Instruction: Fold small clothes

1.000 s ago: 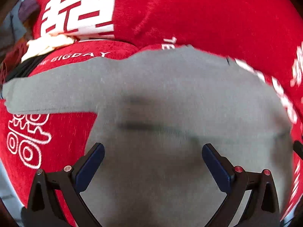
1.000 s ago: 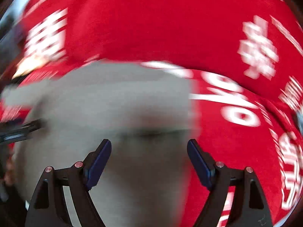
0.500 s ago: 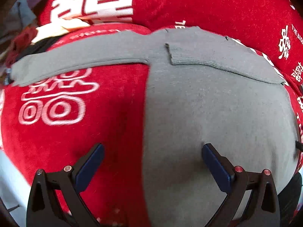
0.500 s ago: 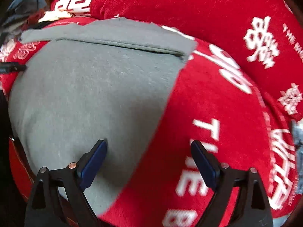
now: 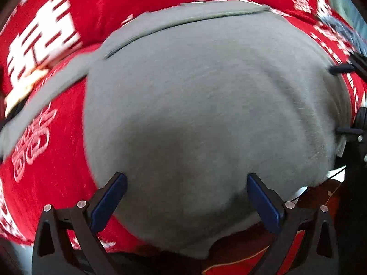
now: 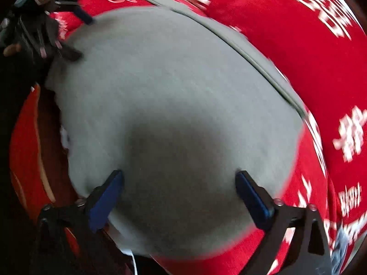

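A grey long-sleeved garment (image 5: 206,105) lies flat on a red cloth with white lettering (image 5: 45,171); one sleeve is folded across its top, the other stretches out to the left. My left gripper (image 5: 187,188) hangs open over the garment's near hem, nothing between its blue pads. In the right wrist view the same grey garment (image 6: 160,91) fills the middle. My right gripper (image 6: 179,183) is over its lower part, jaws still opening, nothing gripped. The left gripper's fingers (image 6: 78,13) show at that view's upper left; the right gripper's fingers (image 5: 341,68) show at the left view's right edge.
The red cloth (image 6: 321,68) spreads on all sides of the garment. Its near edge drops to dark wood and a red-and-gold panel (image 6: 27,137). A cream cloth scrap (image 5: 23,91) lies at the far left.
Both grippers slid sideways over the garment and rolled, so that it now lies under both. The right jaws spread a little wider. The garment has not moved.
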